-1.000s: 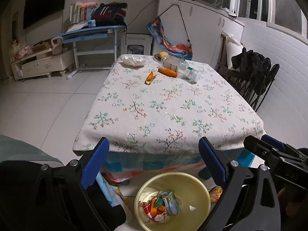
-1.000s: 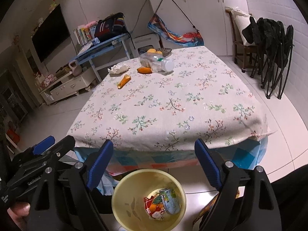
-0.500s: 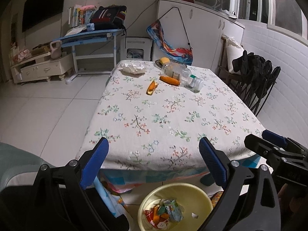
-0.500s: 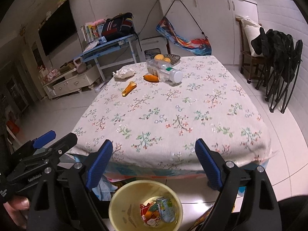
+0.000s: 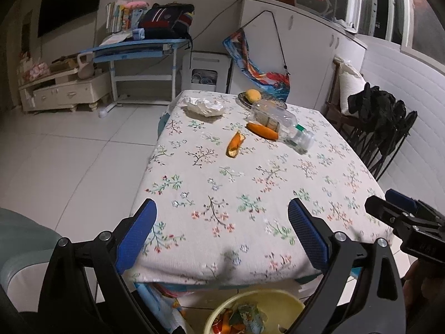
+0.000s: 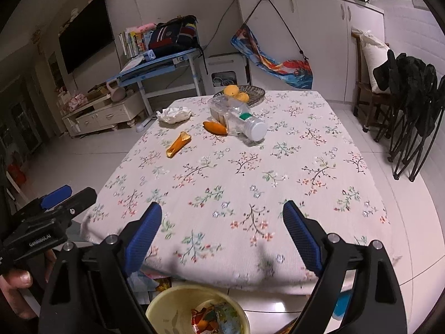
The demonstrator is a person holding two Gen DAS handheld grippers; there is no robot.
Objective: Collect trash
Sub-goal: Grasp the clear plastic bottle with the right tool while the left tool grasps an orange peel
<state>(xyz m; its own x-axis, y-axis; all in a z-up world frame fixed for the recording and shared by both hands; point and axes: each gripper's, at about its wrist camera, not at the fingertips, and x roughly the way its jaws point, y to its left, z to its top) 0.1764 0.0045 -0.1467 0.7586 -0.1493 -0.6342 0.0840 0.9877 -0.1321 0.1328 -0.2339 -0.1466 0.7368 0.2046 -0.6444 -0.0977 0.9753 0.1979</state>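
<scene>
Both grippers, left gripper (image 5: 222,222) and right gripper (image 6: 222,220), hover with fingers released, empty, aimed at peel (image 6: 178,144) toward 11 o'clock across the surface (image 6: 278,167).

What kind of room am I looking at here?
Most likely a home living and dining room: a table under a flowered cloth, a wall TV, a child's desk piled with books and a backpack.

yellow bin (image 6: 167,310) cut off btm, wrappers (image 6: 214,318) unreadable
</scene>
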